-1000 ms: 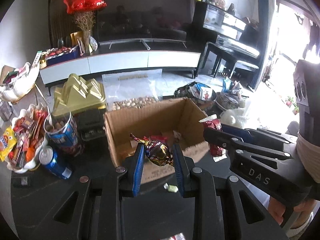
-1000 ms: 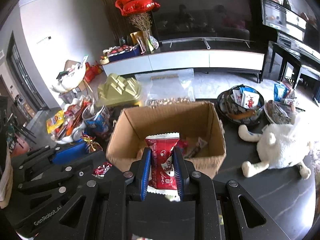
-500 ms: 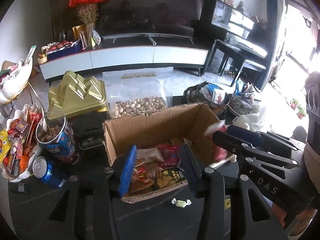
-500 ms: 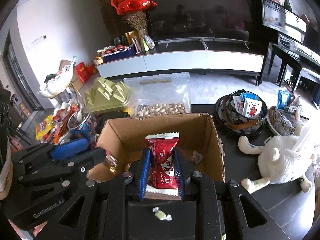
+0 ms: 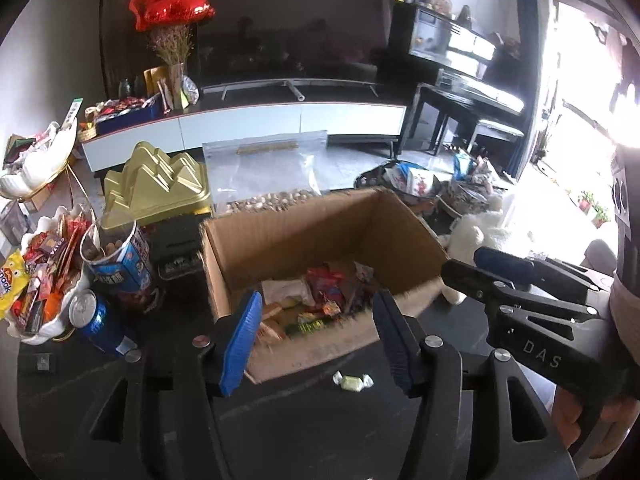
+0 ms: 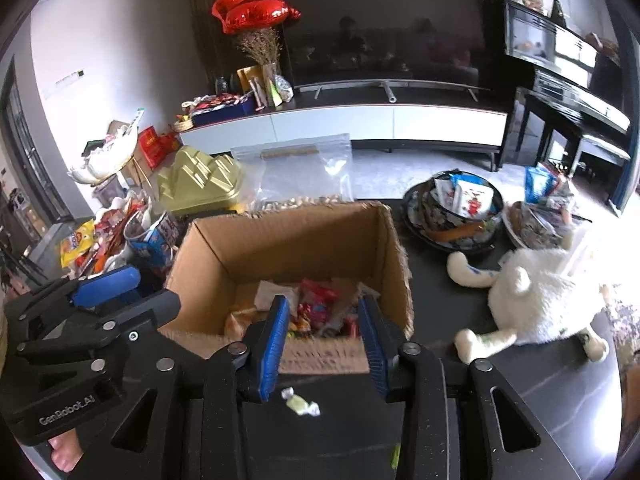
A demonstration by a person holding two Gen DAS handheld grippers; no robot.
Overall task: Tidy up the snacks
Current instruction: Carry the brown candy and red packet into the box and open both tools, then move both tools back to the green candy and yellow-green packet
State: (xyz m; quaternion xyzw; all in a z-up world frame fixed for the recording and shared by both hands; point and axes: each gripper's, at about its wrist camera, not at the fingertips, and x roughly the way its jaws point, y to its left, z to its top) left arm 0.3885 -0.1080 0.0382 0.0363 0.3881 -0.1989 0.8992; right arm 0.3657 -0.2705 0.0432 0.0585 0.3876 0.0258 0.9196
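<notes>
The open brown cardboard box (image 5: pixel 320 240) stands on the dark table (image 5: pixel 304 432) with mixed snack packets (image 5: pixel 320 300) inside. A small green wrapped candy (image 5: pixel 353 381) lies before it, the white plush toy (image 6: pixel 540 292) to its right, the golden ridged tin (image 5: pixel 158 186) behind-left.

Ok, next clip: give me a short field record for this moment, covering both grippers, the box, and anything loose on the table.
left gripper: open, nothing between its fingers, at the near edge of the box
right gripper: open, nothing between its fingers, at the near edge of the box
cardboard box: open-topped, on the dark table, mixed snacks on its floor
loose candy: pale green wrapper, on the table in front of the box
plush toy: lying right of the box
</notes>
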